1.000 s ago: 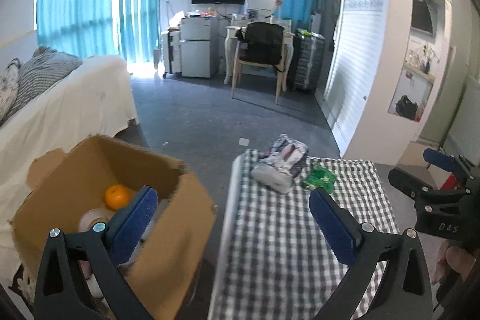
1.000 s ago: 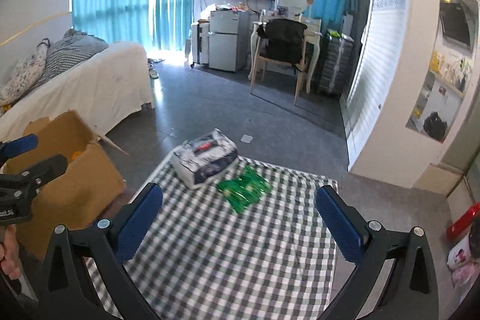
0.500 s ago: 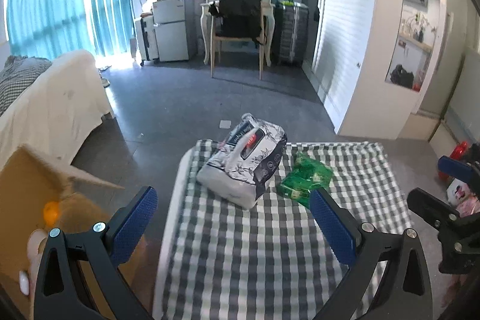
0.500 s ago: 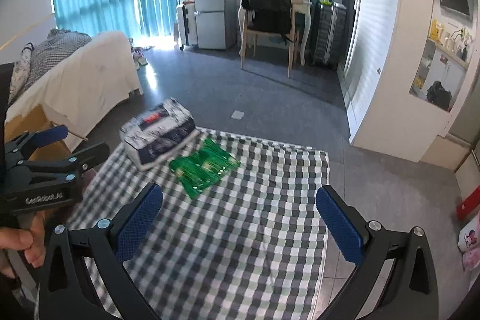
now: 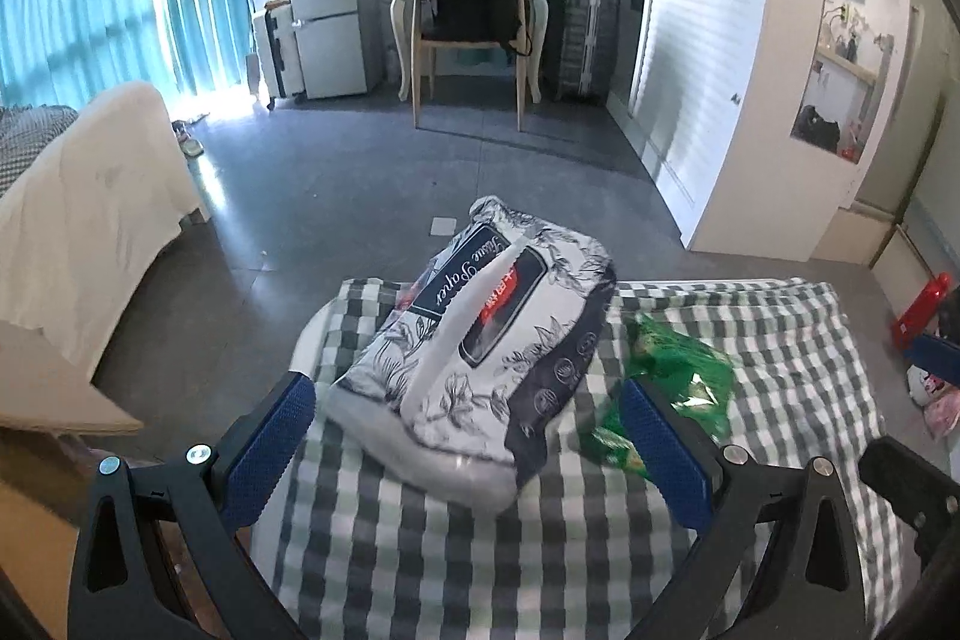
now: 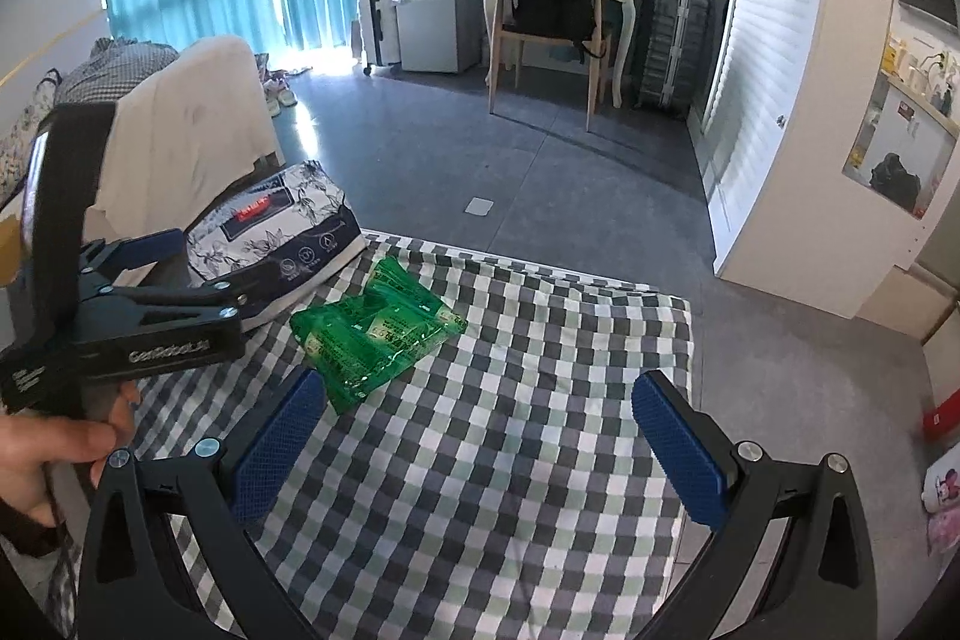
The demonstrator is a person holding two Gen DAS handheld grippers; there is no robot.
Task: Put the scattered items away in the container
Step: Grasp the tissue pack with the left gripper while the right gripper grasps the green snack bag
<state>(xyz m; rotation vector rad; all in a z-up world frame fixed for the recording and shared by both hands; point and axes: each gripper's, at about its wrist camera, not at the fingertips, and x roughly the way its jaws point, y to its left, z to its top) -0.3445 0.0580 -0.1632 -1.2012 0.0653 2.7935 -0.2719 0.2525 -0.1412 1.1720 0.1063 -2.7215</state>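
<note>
A black-and-white floral tissue pack (image 5: 480, 340) lies at the near-left corner of the table's checked cloth (image 5: 780, 340). A green plastic packet (image 5: 678, 376) lies just right of it. My left gripper (image 5: 465, 400) is open, its blue pads (image 5: 270, 436) on either side of the pack's near end, not touching it. In the right wrist view the tissue pack (image 6: 282, 238) shows behind the left gripper (image 6: 210, 265), with the green packet (image 6: 372, 334) ahead. My right gripper (image 6: 480, 388) stands open over bare cloth (image 6: 540, 400). A flap of the cardboard box (image 5: 60, 412) shows at the left.
A bed under a white sheet (image 5: 90, 196) stands left of the table. A chair (image 5: 468, 22) and a small fridge (image 5: 336, 34) stand across the grey floor. A red object (image 5: 918, 304) lies on the floor at the right. A hand (image 6: 48, 454) holds the left gripper.
My left gripper swung right from above the cardboard box to the table and came close to the tissue pack. The right gripper drifted a little nearer the green packet.
</note>
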